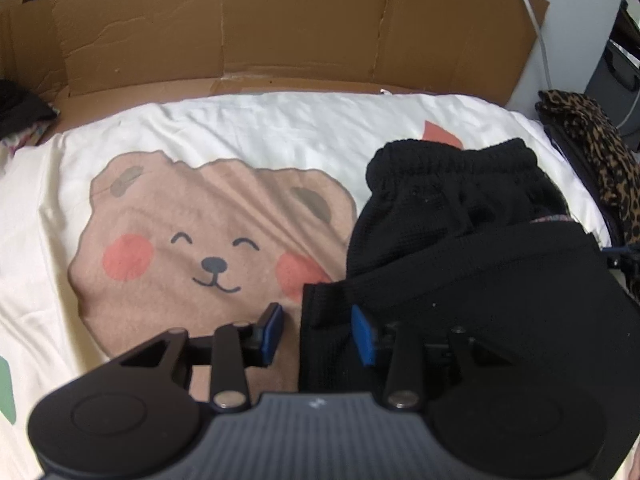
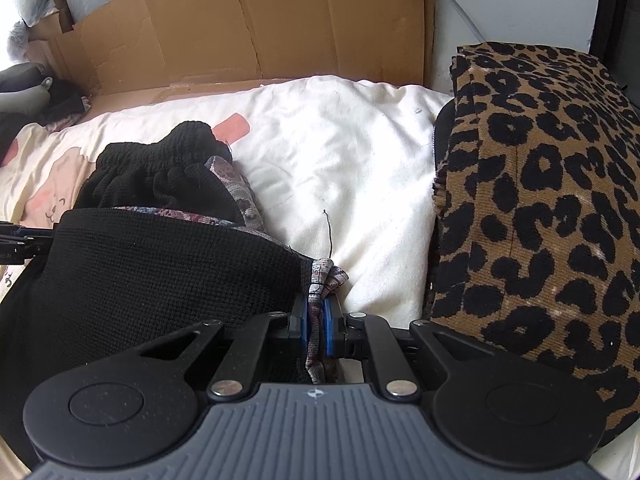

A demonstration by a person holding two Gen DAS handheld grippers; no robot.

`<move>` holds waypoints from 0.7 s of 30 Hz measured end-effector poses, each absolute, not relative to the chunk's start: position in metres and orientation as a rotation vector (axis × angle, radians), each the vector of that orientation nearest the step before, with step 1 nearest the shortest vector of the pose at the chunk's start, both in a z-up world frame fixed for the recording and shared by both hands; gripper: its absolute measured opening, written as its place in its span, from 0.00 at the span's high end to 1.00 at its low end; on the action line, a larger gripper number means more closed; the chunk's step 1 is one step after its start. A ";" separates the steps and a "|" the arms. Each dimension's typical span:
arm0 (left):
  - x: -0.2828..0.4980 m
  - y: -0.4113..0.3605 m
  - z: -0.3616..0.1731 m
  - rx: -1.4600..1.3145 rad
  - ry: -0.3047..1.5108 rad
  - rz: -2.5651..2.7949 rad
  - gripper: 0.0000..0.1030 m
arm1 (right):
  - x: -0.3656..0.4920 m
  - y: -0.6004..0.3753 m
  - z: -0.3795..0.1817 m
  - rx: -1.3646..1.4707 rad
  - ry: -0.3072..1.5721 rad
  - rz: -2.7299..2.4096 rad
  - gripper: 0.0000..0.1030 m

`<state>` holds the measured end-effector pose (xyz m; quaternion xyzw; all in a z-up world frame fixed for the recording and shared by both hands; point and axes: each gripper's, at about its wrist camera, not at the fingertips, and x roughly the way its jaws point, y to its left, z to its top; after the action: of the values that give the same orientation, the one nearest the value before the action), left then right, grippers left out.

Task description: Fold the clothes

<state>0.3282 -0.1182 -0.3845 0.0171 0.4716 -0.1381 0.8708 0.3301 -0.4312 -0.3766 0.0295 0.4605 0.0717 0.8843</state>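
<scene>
Looking along our left gripper point(image 1: 318, 334), we see its blue pads apart, one over the bear-print blanket point(image 1: 180, 240), the other against the near corner of the black knit garment point(image 1: 472, 280); nothing is pinched. Our right gripper point(image 2: 319, 330) is clamped on the garment's patterned lining edge point(image 2: 322, 280). The garment lies partly folded on the blanket, elastic waistband point(image 1: 452, 160) farthest away, a leopard-print fabric point(image 2: 540, 200) just beside it, cardboard point(image 1: 280, 20) behind.

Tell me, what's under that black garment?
Under the black garment lies a cream bear blanket. A patterned grey lining peeks out at its edge. Anything else beneath is covered.
</scene>
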 end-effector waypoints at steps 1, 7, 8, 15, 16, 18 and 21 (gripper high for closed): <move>0.329 -0.117 -0.384 0.030 0.992 -0.290 0.60 | 0.330 -0.431 -0.376 0.061 0.957 0.147 0.94; 0.321 -0.120 -0.383 0.017 0.969 -0.300 0.91 | 0.323 -0.437 -0.373 0.113 0.916 0.114 0.95; 0.319 -0.120 -0.382 0.010 0.962 -0.289 0.91 | 0.321 -0.437 -0.371 0.106 0.906 0.113 0.95; 0.300 -0.109 -0.363 0.012 0.888 -0.247 0.92 | 0.303 -0.440 -0.348 0.090 0.820 0.107 0.96; 0.298 -0.107 -0.359 0.010 0.877 -0.244 0.92 | 0.301 -0.440 -0.345 0.091 0.808 0.107 0.96; 0.294 -0.104 -0.350 0.005 0.859 -0.238 0.92 | 0.299 -0.442 -0.339 0.098 0.790 0.107 0.96; 0.293 -0.103 -0.337 -0.002 0.837 -0.229 0.92 | 0.299 -0.444 -0.331 0.120 0.766 0.108 0.96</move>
<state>0.2927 -0.1029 -0.3371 -0.0010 0.4054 -0.1108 0.9074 0.2985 -0.4439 -0.3309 0.0587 0.3733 0.0528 0.9243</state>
